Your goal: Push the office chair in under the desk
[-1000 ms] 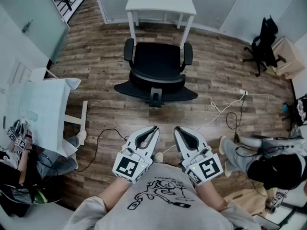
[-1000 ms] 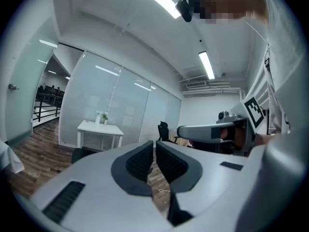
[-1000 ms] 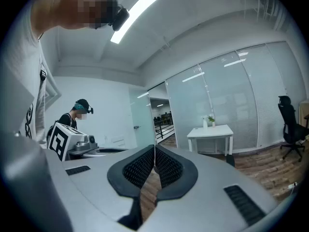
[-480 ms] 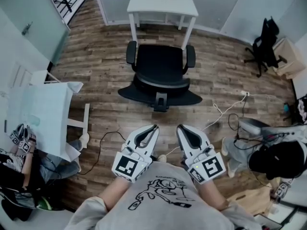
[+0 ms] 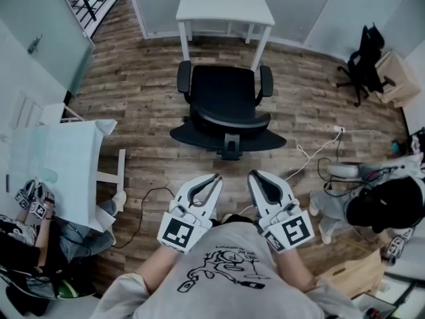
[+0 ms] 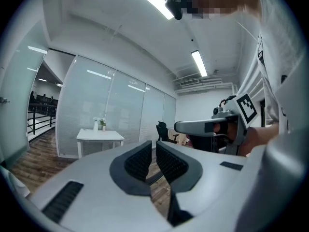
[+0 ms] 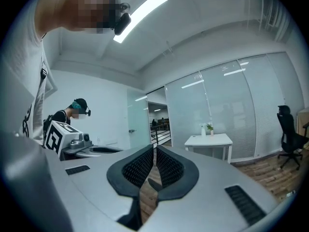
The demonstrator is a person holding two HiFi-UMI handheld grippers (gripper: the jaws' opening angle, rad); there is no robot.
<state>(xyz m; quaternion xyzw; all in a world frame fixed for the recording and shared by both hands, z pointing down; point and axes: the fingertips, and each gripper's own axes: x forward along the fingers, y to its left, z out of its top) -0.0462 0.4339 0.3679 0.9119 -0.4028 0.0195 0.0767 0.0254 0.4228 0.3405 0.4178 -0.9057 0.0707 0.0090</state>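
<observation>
Plank floor (image 5: 133, 92), office chair (image 5: 226, 88) before white desk (image 5: 224, 6), left gripper (image 5: 214, 178) and right gripper (image 5: 254, 175) both clenched empty

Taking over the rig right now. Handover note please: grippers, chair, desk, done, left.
Left gripper: shut, empty, held out in front of the person's chest.
Right gripper: shut, empty, beside the left one.
Office chair: on the wood floor just in front of the white desk, seat facing the desk, backrest towards the person, not under the desk.
Done: nothing yet; neither gripper touches the chair, and floor lies between.
Left: step up, set both grippers on the backrest, and probably roll the chair straight in between the desk legs.
</observation>
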